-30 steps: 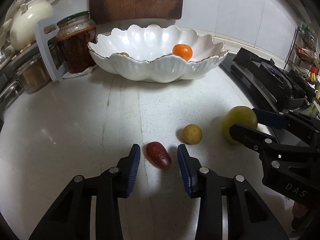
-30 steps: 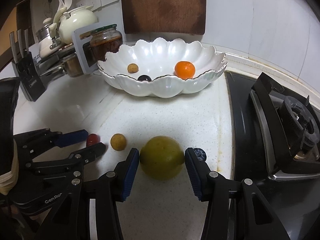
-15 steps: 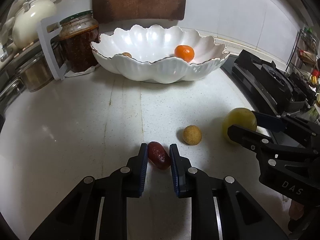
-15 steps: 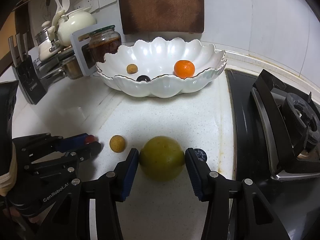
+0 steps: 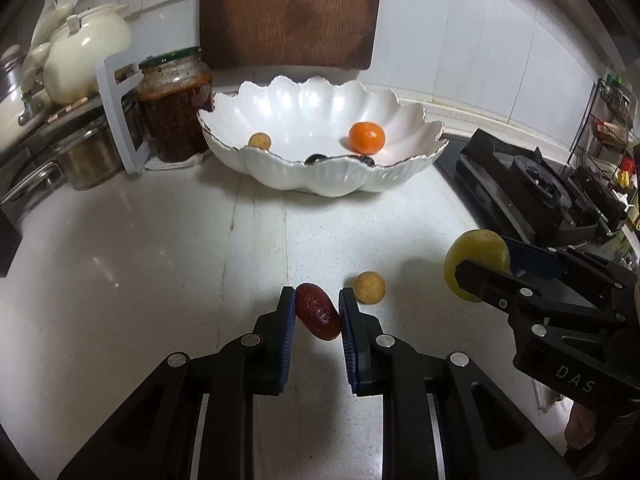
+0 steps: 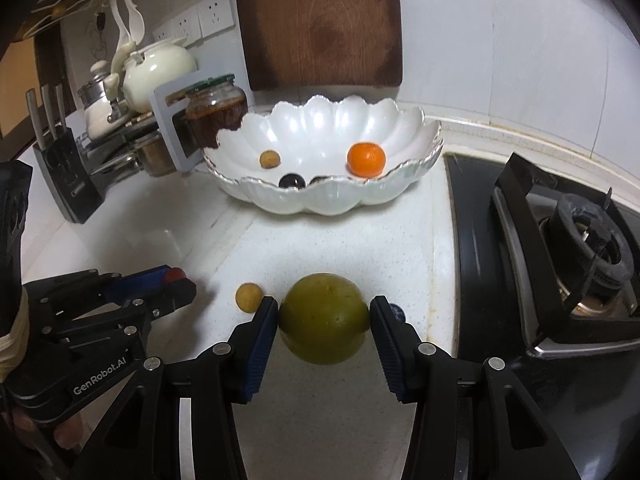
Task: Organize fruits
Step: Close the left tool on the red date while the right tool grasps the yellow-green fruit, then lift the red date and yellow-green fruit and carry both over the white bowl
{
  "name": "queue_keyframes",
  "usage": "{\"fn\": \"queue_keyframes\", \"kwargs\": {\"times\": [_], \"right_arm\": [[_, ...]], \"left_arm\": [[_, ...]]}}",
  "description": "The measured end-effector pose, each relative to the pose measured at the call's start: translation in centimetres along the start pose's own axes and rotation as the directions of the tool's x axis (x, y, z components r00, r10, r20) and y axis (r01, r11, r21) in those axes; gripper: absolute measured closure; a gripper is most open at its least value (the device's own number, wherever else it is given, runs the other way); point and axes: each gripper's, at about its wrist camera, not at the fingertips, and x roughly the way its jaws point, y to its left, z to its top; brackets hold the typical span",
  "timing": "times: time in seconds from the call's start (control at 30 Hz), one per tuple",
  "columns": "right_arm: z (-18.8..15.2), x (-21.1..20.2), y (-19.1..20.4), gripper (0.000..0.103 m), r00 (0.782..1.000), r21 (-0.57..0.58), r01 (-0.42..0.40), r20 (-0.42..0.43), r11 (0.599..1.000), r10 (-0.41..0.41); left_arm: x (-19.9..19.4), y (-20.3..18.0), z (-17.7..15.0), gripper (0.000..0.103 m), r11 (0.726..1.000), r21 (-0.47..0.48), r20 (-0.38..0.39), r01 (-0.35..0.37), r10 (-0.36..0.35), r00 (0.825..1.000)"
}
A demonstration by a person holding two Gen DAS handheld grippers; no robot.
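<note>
My left gripper point(image 5: 317, 314) is shut on a dark red date point(image 5: 318, 317) and holds it just above the white counter. My right gripper point(image 6: 324, 318) is shut on a large yellow-green round fruit point(image 6: 324, 318), also lifted; it shows at the right of the left wrist view point(image 5: 476, 264). A small tan round fruit point(image 5: 369, 287) lies on the counter between them, and a small dark blue fruit point(image 6: 398, 313) lies behind my right finger. The white scalloped bowl point(image 5: 320, 184) at the back holds an orange point(image 5: 367, 138), a tan fruit point(image 5: 260, 141) and dark fruits point(image 6: 292, 181).
A gas stove point(image 6: 560, 256) borders the counter on the right. A jar of red preserve point(image 5: 175, 104), a white teapot point(image 5: 86, 54), pots and a knife block point(image 6: 66, 172) crowd the back left. A wooden cutting board point(image 5: 290, 12) leans on the wall behind the bowl.
My left gripper closed on the red date and lifted it. My right gripper closed on the yellow-green fruit and raised it off the counter. Both views rose and pulled back a little.
</note>
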Motion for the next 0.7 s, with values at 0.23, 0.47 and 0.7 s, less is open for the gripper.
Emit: {"fn": "queue_keyframes", "kwargs": {"times": [0.23,0.47,0.7], "right_arm": [[0.8,-1.8,0.2,0.054,0.998,-0.016,0.009,0.057,1.000,-0.008],[2.3,-3.4,0.5,0.055,0.990,-0.029,0.022,0.139,0.999,-0.018],[4.4,-4.3,0.4,0.055,0.975,-0.038,0.038,0.222,0.999,-0.029]], "left_arm": [[-1.6,-0.2,0.9,0.081,1.000,-0.006,0.041,-0.007,0.008,0.999],[-2.9,-0.3,2.5,0.081,1.000,-0.011,0.104,-0.015,0.016,0.994],[-3.4,0.0,4.7,0.081,1.000,-0.004,0.148,-0.025,0.026,0.989]]}}
